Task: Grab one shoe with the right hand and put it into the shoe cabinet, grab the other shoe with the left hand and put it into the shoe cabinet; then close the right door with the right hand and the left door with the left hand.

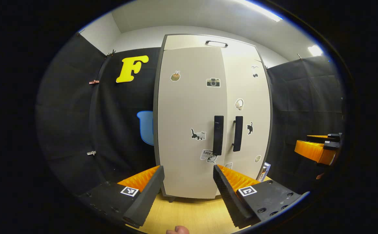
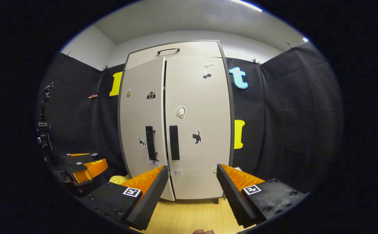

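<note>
- From my left gripper view, the left gripper (image 1: 188,191) sits low in the frame with its jaws spread wide and nothing between them
- The shoe cabinet (image 1: 192,182) fills the centre of that view, standing upright on the wooden floor (image 1: 189,214)
- Its left door (image 1: 189,107) faces me, and the left handle (image 1: 218,135) is a dark vertical bar just right of centre
- The right door (image 1: 252,97) lies beside it, with the right handle (image 1: 237,133) close to the first handle; from here I cannot tell whether the doors meet flush
- At the right edge of the frame I see the right gripper (image 1: 320,146), well apart from the cabinet; I cannot tell its jaw state from here
- In my right gripper view the right gripper (image 2: 192,195) is at the bottom of the frame, released, fingers wide and holding nothing
- There the cabinet stands in the centre, and a narrow dark gap runs between the two doors along the upper part, the left door's edge standing slightly proud
- The other gripper appears at lower left of that view, apart from the cabinet
- A small yellow object (image 2: 119,179) lies on the floor at the cabinet's lower left corner; I cannot tell what it is
- A top handle (image 2: 168,50) sits on the panel above the doors
- I see no shoes from where I look, so I cannot tell where they are
</note>
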A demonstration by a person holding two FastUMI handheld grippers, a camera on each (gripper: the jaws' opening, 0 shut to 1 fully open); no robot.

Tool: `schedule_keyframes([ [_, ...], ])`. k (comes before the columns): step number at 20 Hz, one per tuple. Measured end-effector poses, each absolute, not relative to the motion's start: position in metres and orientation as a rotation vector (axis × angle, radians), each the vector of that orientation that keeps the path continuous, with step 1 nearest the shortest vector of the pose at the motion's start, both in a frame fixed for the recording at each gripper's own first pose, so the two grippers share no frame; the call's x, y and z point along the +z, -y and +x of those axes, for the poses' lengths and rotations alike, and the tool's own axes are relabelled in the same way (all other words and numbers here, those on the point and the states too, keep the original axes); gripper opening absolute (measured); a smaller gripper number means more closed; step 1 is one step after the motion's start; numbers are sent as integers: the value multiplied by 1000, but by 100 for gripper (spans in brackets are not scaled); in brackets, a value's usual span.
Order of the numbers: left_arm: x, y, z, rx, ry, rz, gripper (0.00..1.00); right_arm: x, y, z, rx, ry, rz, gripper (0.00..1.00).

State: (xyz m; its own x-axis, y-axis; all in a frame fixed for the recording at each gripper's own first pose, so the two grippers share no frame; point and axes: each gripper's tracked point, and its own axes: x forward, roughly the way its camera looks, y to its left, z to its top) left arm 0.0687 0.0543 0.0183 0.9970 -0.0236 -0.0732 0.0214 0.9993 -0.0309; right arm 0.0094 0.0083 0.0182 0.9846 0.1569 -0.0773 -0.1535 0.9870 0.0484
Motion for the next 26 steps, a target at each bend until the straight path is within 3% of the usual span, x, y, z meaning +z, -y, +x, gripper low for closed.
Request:
schedule_keyframes([
  [26,22,-48,65,-29,-14,2,95,13,-5,15,150,-83,-6,98],
])
